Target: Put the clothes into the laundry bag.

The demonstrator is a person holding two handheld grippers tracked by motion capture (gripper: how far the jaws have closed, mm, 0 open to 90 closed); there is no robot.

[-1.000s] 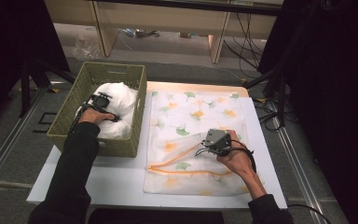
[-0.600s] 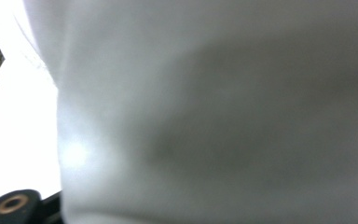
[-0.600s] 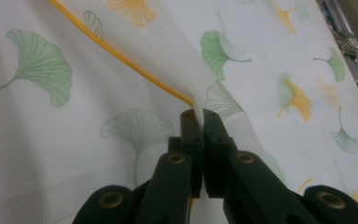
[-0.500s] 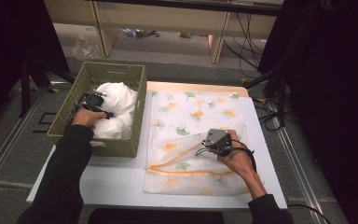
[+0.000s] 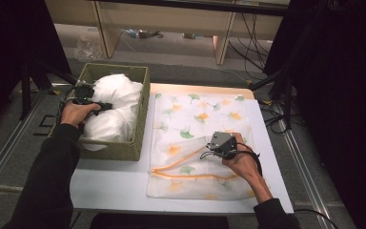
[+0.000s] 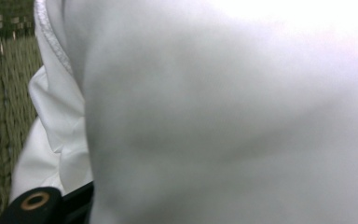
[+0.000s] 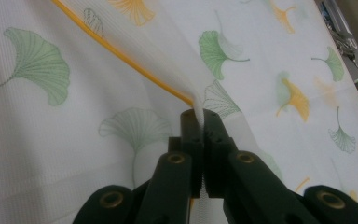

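Note:
A heap of white cloth [image 5: 116, 105] [image 6: 214, 116] lies in a woven olive basket [image 5: 140, 124] at the table's left. My left gripper [image 5: 106, 106] reaches into it from the basket's left rim. Its jaws have just been closing, cloth is bunched between them, and the cloth drapes over one black jaw in the left gripper view. A white mesh bag [image 5: 195, 119] [image 7: 51, 116] printed with green and orange leaves lies flat to the right. My right gripper [image 5: 206, 150] [image 7: 200, 122] is shut on the bag's upper layer beside the orange zipper [image 5: 181, 162] [image 7: 121, 51], holding it slightly raised.
The white table [image 5: 109, 186] has bare surface in front of the basket. The basket's woven wall [image 6: 0, 116] is close on the left in the left gripper view. Cables [image 5: 271, 109] and a dark stand are past the table's right edge, and shelving is behind.
My left hand has moved up and toward the basket's left rim, with the white cloth bulging higher at the gripper. The right hand and the mesh bag have stayed put.

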